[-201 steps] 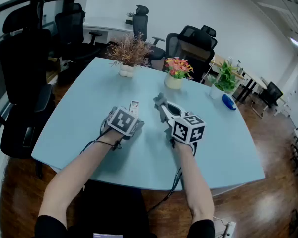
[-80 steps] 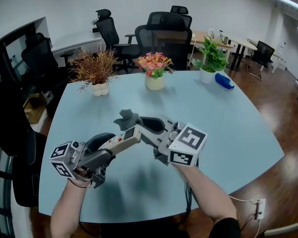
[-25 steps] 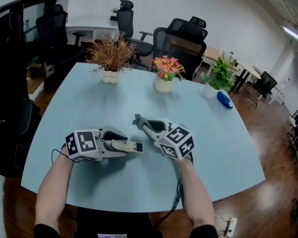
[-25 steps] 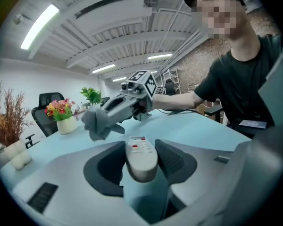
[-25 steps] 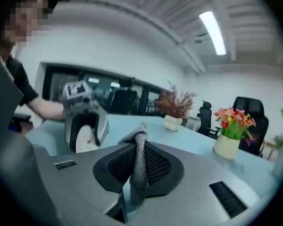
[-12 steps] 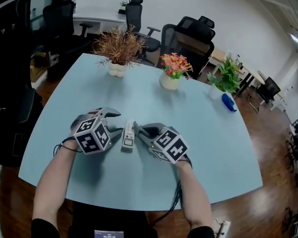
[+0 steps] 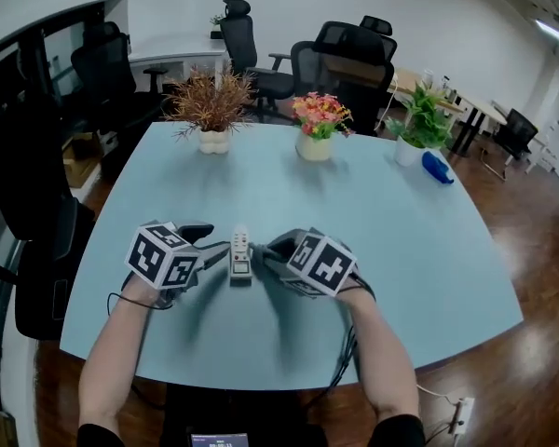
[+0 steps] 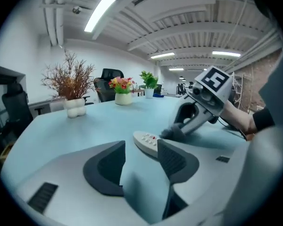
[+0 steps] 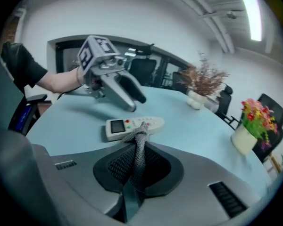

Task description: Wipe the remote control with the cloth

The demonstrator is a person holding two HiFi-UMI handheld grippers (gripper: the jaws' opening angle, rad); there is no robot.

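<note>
While the remote (image 7: pixel 240 252) lies on the counter (image 7: pixel 410 240), the right tool (image 7: pixel 266 250) at its 3 o'clock pinches the cloth (image 9: pixel 135 149) touching it, and the left tool (image 7: pixel 214 247) at 9 o'clock has jaws just opening, nothing between.

Head view looks down; gripper views share the remote (image 7: pixel 240 252).

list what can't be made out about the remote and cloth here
Head view: the cloth is mostly hidden under the right gripper.
Every view: the remote control has button labels too small to read.
Right gripper view: the cloth tip overlaps the remote control; whether they touch is unclear.
</note>
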